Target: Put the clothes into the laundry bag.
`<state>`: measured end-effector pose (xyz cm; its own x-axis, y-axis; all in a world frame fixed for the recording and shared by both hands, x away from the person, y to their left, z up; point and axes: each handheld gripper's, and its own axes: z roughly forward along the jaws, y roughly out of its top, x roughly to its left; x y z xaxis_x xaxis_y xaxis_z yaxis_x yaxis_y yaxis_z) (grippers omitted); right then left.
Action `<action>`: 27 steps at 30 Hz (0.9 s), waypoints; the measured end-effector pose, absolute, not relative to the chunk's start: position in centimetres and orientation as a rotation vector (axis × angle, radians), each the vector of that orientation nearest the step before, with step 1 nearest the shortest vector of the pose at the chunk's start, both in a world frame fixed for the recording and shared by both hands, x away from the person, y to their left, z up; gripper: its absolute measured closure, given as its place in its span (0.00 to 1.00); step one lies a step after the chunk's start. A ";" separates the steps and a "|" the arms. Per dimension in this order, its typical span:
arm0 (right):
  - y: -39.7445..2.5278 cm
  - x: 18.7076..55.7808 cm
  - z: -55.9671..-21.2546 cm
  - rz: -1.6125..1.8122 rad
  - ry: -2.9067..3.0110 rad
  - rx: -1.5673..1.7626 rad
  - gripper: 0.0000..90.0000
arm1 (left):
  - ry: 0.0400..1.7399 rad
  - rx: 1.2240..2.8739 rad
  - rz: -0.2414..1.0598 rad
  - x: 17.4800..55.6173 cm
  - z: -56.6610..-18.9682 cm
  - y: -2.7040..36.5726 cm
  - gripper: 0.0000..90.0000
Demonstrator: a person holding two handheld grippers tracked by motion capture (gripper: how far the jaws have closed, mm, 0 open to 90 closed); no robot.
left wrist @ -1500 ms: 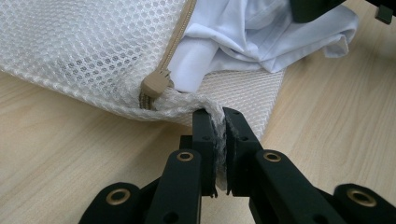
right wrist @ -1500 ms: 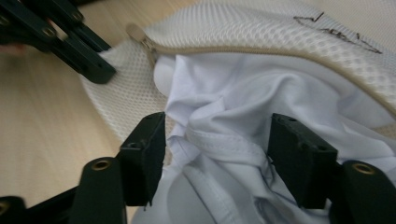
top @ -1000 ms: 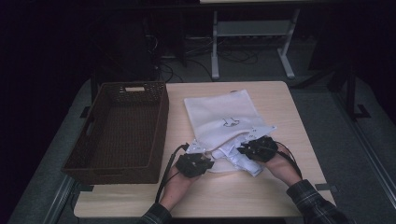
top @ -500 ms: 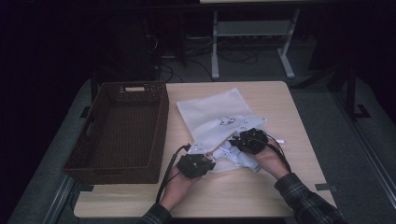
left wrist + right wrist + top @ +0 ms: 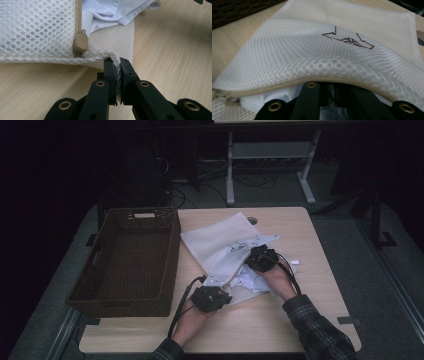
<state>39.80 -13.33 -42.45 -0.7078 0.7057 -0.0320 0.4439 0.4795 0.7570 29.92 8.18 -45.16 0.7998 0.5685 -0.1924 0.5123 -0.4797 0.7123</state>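
Observation:
A white mesh laundry bag [image 5: 225,245] with a tan zipper lies in the middle of the table. My left gripper [image 5: 212,296] is shut on the bag's near corner [image 5: 117,58], right beside the zipper pull [image 5: 80,43]. A white garment [image 5: 252,277] spills out of the bag's mouth [image 5: 110,12]. My right gripper [image 5: 262,258] reaches under the raised zipper edge [image 5: 324,79] into the bag. Its jaws [image 5: 332,88] stand close together with white garment [image 5: 282,96] around them, and the mesh hides their tips.
A dark brown wicker basket [image 5: 100,290] stands empty at the table's left, close to the bag. A round cable hole [image 5: 252,220] sits near the far edge. A small white scrap [image 5: 294,262] lies right of the right hand.
My right gripper has moved left and away from me, under the bag's open edge, taking garment with it. The bag has swung leftward. My left gripper has stayed put.

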 end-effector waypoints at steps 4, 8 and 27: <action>-13.6 40.0 -42.8 1.097 2.408 0.981 0.88 | 0.799 2.171 0.081 30.0 -45.2 8.3 0.95; -14.4 39.4 -42.4 1.114 2.453 0.951 0.71 | 0.798 2.174 0.082 30.0 -45.2 8.3 0.95; -20.5 33.0 -41.2 1.173 2.536 0.890 0.54 | 0.805 2.166 0.084 30.0 -45.2 8.4 0.94</action>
